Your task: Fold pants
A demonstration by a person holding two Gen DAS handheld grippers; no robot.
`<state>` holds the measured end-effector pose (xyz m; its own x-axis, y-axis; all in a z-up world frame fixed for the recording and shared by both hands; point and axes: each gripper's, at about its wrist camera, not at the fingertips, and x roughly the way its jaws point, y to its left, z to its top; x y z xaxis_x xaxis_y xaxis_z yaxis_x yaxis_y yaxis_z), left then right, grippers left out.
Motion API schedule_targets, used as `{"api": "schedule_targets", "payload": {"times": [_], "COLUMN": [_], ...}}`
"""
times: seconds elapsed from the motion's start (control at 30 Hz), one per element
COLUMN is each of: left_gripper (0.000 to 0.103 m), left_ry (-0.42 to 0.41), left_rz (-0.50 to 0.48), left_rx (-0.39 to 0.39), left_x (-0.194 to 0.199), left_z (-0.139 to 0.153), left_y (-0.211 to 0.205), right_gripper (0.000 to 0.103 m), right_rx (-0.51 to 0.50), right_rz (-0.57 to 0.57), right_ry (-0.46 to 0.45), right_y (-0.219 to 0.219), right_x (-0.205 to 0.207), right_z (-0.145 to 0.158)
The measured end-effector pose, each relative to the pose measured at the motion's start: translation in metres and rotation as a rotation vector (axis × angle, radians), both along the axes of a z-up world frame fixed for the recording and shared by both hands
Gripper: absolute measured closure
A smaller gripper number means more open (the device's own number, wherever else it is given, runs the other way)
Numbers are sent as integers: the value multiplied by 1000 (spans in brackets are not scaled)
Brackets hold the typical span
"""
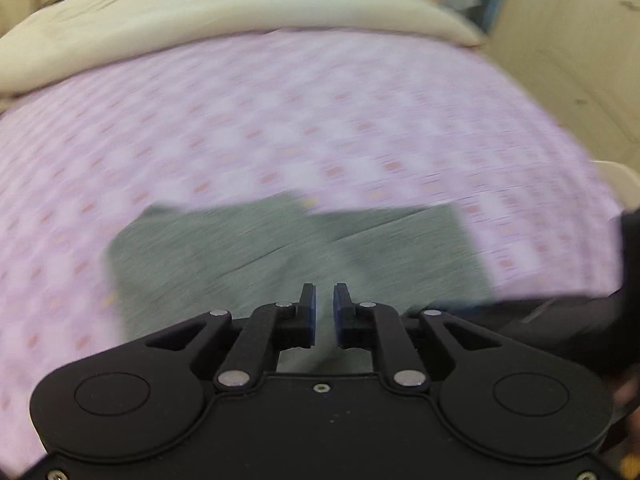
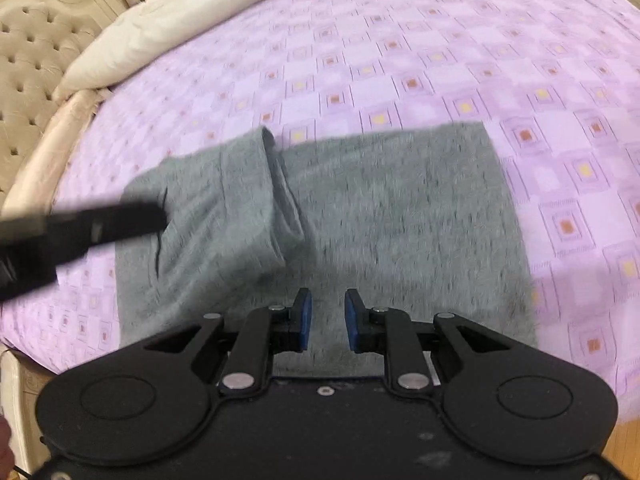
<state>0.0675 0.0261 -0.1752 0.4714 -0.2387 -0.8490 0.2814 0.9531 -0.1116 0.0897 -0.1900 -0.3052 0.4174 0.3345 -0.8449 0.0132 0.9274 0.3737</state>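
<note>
Grey pants [image 2: 392, 208] lie folded into a rough rectangle on the purple checked bedsheet [image 2: 440, 60]. One folded leg end overlaps the left part of the pile. In the left wrist view the pants [image 1: 280, 248] show blurred, just beyond my left gripper [image 1: 324, 292], which hangs over them with a narrow gap between its jaws and nothing in it. My right gripper [image 2: 327, 300] is open and empty above the near edge of the pants. The left gripper [image 2: 80, 224] reaches in over the pants' left side in the right wrist view.
A cream duvet [image 2: 180, 20] lies along the far side of the bed, also in the left wrist view [image 1: 200, 12]. A tufted beige headboard [image 2: 28, 64] stands at the left. Wooden floor [image 2: 624, 440] shows at the lower right.
</note>
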Motion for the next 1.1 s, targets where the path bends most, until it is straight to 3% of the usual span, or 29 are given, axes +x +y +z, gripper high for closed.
{"api": "schedule_targets", "payload": {"times": [0.17,0.27,0.53,0.77,0.8,0.83,0.97,1.1], "left_gripper": [83,83,79,79,79,79,79,79], "left_ry": [70,104,236,213,214,213,186,186], "left_rz": [204,252,173,93,92,89,99,183], "left_rx": [125,153,209,167,152,143,120,54], "left_x": [13,32,77,76,75,74,66,56], "left_z": [-20,-38,-104,-109,-107,-102,-84,-75], "left_y": [56,74,80,90,94,95,111,139], "right_gripper": [68,64,61,56,67,90,93,94], "right_rx": [71,94,14,34,50,83,46,34], "right_rz": [41,42,148,165,169,174,171,160], "right_ry": [-41,-25,55,71,85,106,73,1], "right_y": [3,8,32,37,38,38,47,59], "right_x": [41,62,94,103,104,105,96,81], "right_z": [-3,-6,-28,-32,-32,-31,-6,38]}}
